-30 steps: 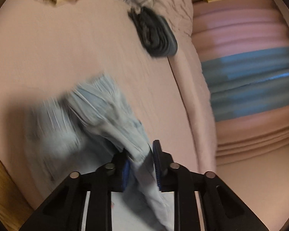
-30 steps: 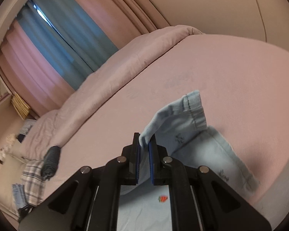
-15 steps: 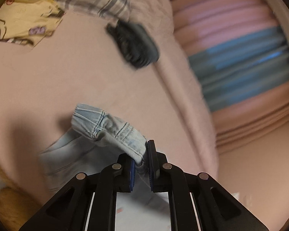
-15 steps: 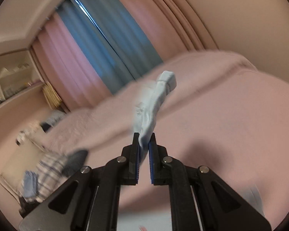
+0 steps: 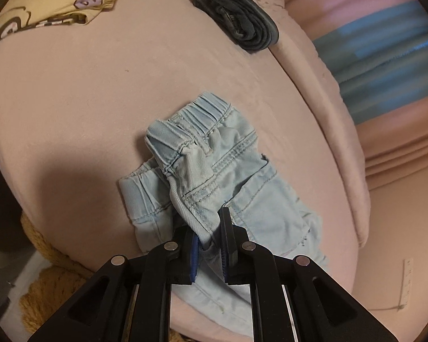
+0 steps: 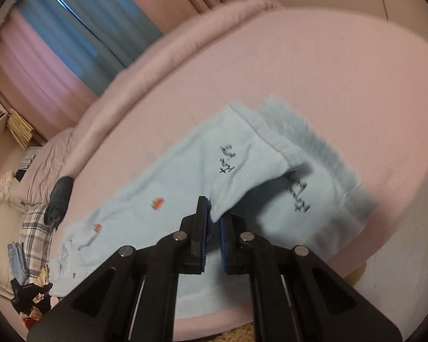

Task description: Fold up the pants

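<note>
Light blue pants (image 6: 185, 188) spread along the pink bed (image 6: 342, 65), long axis running in the right wrist view from waist at 8 o'clock to leg hems at 2 o'clock. Right gripper (image 6: 212, 222) clamped on a leg edge near the hems, cloth pinched between nearly closed pads, hems just beyond at 1 o'clock. Left gripper (image 5: 208, 233) likewise clamped, on a bunched fold of the waistband (image 5: 191, 131), which lies crumpled at 12 o'clock from it. Each end held by its own nearer hand; judged next: hems carried toward 8 o'clock, over onto the waist. Dark rolled garment (image 5: 242, 25) well apart at 1 o'clock in the left view.
</note>
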The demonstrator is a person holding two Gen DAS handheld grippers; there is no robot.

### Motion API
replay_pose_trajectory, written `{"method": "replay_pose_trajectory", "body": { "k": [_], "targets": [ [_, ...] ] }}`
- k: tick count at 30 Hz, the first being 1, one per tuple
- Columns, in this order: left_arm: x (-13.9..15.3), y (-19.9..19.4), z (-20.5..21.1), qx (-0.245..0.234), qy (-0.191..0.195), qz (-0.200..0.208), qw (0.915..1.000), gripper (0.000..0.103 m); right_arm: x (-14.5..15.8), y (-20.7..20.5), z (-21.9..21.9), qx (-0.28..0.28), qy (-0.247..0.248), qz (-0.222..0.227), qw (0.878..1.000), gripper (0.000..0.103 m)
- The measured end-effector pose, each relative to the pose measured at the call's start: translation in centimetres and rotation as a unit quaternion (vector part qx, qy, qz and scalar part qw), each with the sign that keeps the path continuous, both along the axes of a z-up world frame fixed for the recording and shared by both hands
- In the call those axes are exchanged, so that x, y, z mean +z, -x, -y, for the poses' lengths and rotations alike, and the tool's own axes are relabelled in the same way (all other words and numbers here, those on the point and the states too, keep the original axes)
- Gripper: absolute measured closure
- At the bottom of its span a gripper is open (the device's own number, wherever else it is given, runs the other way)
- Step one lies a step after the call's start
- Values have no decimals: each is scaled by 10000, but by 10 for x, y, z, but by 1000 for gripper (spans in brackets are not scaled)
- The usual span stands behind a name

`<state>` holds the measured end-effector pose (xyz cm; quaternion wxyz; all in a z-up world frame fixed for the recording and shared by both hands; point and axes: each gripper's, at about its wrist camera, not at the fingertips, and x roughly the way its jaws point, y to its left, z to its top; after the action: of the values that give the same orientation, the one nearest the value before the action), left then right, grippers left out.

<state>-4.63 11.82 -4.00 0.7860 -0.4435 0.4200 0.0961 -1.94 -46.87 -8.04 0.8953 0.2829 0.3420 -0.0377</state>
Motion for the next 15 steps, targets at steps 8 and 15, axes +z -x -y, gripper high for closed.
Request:
{"method": "replay_pose_trajectory", "body": {
  "k": [8, 15],
  "targets": [
    [0, -9, 30, -582, -1144, -431, 9908, 94, -20, 31, 8, -265, 289, -614, 9973, 96],
    [-3, -9, 30, -641, -1266, -495, 9886, 93, -19, 32, 20, -616, 80, -635, 9960, 80]
  ]
}}
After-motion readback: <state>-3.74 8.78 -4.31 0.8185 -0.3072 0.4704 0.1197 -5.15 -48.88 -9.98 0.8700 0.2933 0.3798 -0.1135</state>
